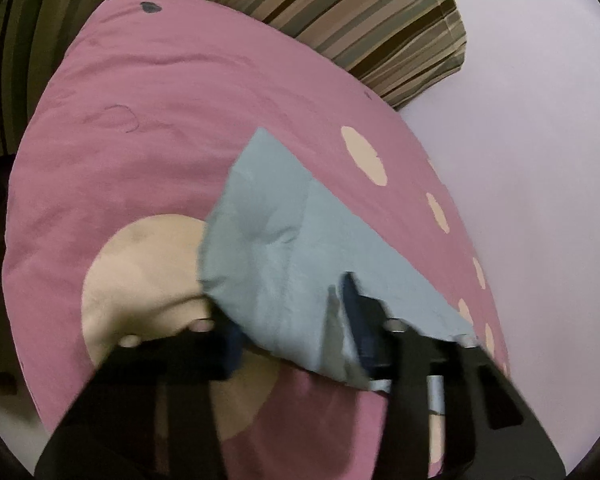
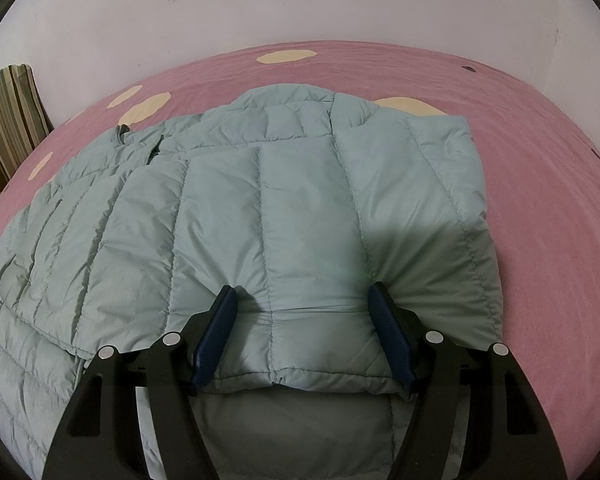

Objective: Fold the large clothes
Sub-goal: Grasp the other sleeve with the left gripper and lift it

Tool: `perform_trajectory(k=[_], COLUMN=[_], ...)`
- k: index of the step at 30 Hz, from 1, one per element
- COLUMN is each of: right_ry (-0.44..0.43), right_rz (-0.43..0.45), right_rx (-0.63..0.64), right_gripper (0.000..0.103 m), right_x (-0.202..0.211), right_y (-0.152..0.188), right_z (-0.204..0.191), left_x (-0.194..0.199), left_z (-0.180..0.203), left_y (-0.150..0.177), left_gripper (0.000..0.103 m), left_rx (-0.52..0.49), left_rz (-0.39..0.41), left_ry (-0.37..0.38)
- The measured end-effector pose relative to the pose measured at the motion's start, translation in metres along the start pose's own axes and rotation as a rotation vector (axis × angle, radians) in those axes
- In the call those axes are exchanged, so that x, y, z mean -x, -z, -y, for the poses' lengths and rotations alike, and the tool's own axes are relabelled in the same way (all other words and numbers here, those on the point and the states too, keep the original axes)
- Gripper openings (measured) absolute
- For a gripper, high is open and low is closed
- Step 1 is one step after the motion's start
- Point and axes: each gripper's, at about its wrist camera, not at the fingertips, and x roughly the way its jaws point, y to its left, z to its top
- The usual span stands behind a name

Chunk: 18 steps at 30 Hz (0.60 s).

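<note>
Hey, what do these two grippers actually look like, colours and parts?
Both match. The right gripper has two dark blue flat pads mounted on matte black angular arms, with round silver bolt heads at the pivots and slotted cutouts lower down. The left gripper shows the same black arms, blue pads and silver bolts. No cables, markings or sleeves show.

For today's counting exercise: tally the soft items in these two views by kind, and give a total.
Pale blue quilted puffer jacket: 1
Pink bedspread with cream dots: 1
Striped brown-green pillow: 1
Total: 3
</note>
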Motion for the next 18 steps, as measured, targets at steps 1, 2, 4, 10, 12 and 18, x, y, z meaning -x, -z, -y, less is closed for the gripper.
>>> perform_trajectory(k=[1, 2, 4, 10, 12, 18], right_ry=[0.0, 0.0, 0.0, 0.001, 0.001, -0.009], right_rz=[0.0, 0.0, 0.0, 0.0, 0.001, 0.003], right_rx=[0.0, 0.0, -0.001, -0.001, -0.002, -0.007], right_gripper=[0.067, 0.067, 0.067, 0.067, 0.067, 0.067], right_x=[0.0, 0.0, 0.0, 0.001, 0.001, 0.0], right_y=[0.0, 0.0, 0.0, 0.001, 0.001, 0.0], right_z=[0.0, 0.0, 0.0, 0.0, -0.001, 0.001], left_x=[-0.003, -0.005, -0.003, 0.009, 0.01, 0.005], left_z=[-0.002, -0.004, -0.003, 0.049, 0.075, 0.161], left_y=[-0.002, -0.004, -0.006, 0.0, 0.007, 0.045], left_gripper=[0.014, 0.012, 0.009, 0.007, 0.007, 0.007], left_rx=[0.008, 0.017, 0.003, -0.166, -0.219, -0.385], left_rz=[-0.005, -0.012, -0.005, 0.033, 0.029, -0.018], left_ry=[0.0, 0.004, -0.003, 0.029, 0.062, 0.177])
